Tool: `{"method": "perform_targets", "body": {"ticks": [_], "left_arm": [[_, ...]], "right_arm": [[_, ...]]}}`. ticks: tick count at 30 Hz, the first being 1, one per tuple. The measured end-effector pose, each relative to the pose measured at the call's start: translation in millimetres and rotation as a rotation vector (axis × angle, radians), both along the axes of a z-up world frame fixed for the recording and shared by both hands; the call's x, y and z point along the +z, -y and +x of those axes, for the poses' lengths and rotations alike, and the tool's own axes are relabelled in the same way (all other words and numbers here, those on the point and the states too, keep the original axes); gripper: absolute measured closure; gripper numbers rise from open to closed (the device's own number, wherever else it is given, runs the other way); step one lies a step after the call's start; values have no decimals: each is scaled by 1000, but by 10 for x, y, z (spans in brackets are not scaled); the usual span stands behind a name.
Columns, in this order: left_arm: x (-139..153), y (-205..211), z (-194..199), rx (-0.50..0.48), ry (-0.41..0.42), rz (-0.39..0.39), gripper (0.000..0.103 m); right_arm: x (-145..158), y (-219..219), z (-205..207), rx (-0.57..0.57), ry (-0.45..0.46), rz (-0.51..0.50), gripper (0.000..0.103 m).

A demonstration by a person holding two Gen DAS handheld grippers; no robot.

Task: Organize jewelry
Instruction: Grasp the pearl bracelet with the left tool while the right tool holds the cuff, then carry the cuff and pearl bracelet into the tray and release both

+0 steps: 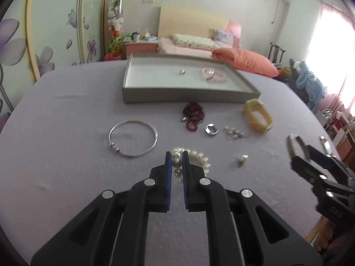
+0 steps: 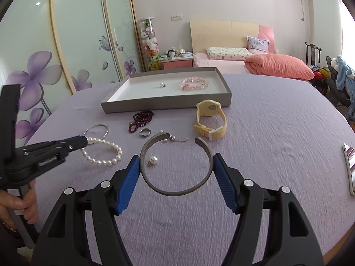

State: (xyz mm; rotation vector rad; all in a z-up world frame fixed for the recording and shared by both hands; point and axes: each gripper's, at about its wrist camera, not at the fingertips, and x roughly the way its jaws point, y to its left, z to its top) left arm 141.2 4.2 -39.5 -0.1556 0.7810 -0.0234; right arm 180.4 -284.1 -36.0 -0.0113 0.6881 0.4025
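My left gripper point(image 1: 177, 157) is shut on the pearl bracelet point(image 1: 200, 158), which lies on the purple tablecloth; it also shows in the right wrist view point(image 2: 104, 153). My right gripper point(image 2: 176, 161) is shut on a dark metal cuff bangle point(image 2: 175, 190) and holds it by its two sides. The grey tray point(image 2: 168, 104) at the back holds a pink bead bracelet point(image 2: 194, 83) and a small ring point(image 2: 162, 85). In the left wrist view the tray point(image 1: 177, 97) is straight ahead.
On the cloth lie a silver bangle point(image 1: 133, 140), a dark red bead strand point(image 1: 193, 115), a silver ring point(image 1: 211, 129), a yellow watch point(image 2: 209, 119), a chain with small pieces point(image 2: 177, 139) and a pearl earring point(image 2: 153, 160). A phone point(image 2: 350, 166) lies at the right edge.
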Motion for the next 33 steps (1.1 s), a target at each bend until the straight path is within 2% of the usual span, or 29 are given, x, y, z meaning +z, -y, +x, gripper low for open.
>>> {"method": "perform_targets", "body": {"ticks": [11,21,33], "left_arm": [[359,-3,-117,-38,90,-17,94],[601,-114,-101,-24,140,-19,94],[786,-254,228,-1,161,-29,94]], "right_arm": [[27,-42,50,12,14,-2,35],[83,-153,130,30,31,-9,35],[276,-345,406,51,67,-27,35]]}}
